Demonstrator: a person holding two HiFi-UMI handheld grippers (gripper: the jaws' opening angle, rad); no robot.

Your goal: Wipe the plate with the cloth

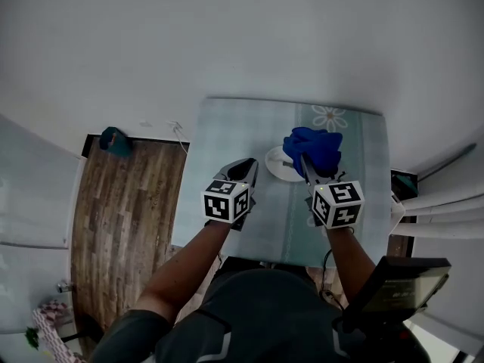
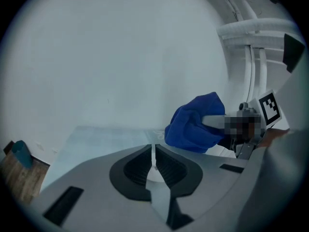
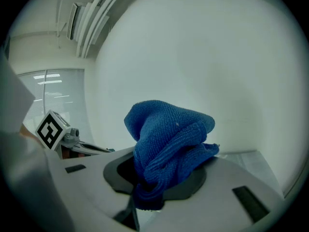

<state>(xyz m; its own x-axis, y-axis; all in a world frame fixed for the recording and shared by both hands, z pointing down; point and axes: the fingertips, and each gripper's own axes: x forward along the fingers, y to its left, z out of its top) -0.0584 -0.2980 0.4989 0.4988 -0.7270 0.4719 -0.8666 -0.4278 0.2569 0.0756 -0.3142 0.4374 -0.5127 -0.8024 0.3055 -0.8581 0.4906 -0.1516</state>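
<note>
A small white plate (image 1: 277,169) lies on the pale green tablecloth (image 1: 227,127), partly hidden under a bunched blue cloth (image 1: 314,148). My right gripper (image 1: 304,162) is shut on that cloth, which hangs over the plate's right side. In the right gripper view the cloth (image 3: 169,139) bulges up out of the jaws of my right gripper (image 3: 145,192). My left gripper (image 1: 255,166) is at the plate's left rim. In the left gripper view my left gripper (image 2: 153,158) is closed on a thin white plate edge (image 2: 153,174), with the cloth (image 2: 193,127) just beyond.
The table stands against a white wall, with a daisy print (image 1: 329,117) near its far edge. Wooden floor (image 1: 128,203) lies to the left, with a teal object (image 1: 113,141) on it. White slats (image 1: 439,203) and a dark device (image 1: 401,286) are on the right.
</note>
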